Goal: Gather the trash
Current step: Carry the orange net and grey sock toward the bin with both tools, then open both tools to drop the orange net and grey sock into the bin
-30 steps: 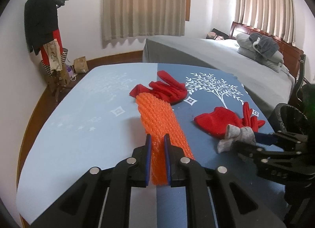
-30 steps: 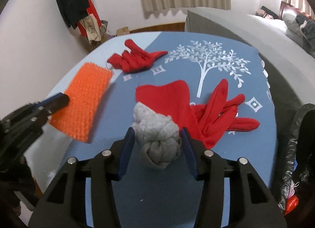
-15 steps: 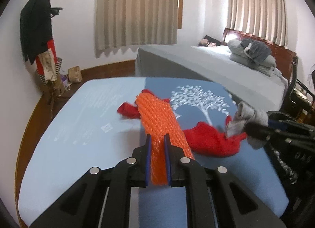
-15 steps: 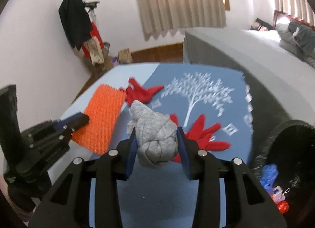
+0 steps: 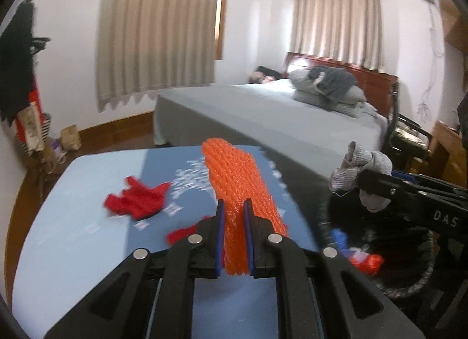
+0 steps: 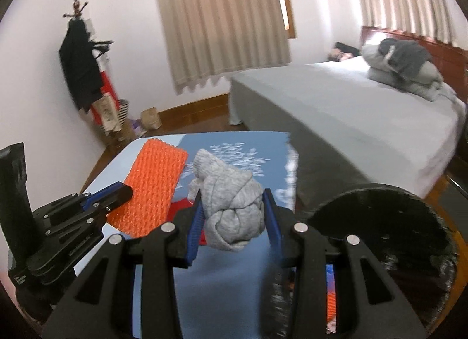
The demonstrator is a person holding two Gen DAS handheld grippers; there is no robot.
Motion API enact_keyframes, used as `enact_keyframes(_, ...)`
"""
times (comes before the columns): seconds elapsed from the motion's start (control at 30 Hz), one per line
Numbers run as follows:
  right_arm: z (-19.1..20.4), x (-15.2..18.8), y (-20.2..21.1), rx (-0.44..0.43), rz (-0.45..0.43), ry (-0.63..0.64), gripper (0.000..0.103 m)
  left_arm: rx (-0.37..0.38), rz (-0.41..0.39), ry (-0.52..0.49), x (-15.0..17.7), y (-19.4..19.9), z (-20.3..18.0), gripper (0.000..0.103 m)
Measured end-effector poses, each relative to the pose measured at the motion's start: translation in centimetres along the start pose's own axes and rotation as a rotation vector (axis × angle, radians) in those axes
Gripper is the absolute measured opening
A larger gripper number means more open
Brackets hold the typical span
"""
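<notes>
Two tools grip one orange net (image 5: pixel 238 189), one grey sock (image 6: pixel 231 210).

This is a bedroom in a home: a wide bed (image 5: pixel 278 116) with a grey cover is filling the middle right of the frame, with grey pillows (image 5: pixel 330 93) piling up against a dark wooden headboard (image 5: pixel 374 71) at its far end. Beige curtains (image 5: pixel 158 31) are hanging over the windows across the top, and a coat stand (image 6: pixel 82 75) loaded with dark clothes is standing against the white wall at the left.
</notes>
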State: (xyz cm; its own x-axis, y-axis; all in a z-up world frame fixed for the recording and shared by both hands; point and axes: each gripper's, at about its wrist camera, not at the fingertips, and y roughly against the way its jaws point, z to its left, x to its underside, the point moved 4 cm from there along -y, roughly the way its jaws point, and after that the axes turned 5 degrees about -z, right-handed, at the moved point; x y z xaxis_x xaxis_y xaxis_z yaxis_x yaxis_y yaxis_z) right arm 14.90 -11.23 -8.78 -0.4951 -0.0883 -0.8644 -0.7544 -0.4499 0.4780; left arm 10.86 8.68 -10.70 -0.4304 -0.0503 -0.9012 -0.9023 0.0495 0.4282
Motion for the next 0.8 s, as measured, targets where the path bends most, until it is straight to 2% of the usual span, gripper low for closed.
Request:
enact_keyframes(0.43,-10.3,2.2,5.7,0.196,-0.038,-0.091,0.037,0.216,0.007,-0.095,-1.0,-2.0,-11.2,0.012)
enact_keyframes(0.8,-15.8,5.2,8.9,0.306,-0.034,-0.150,0.038,0.326,0.043,-0.163,-0.1,-4.0,-18.1,0.012)
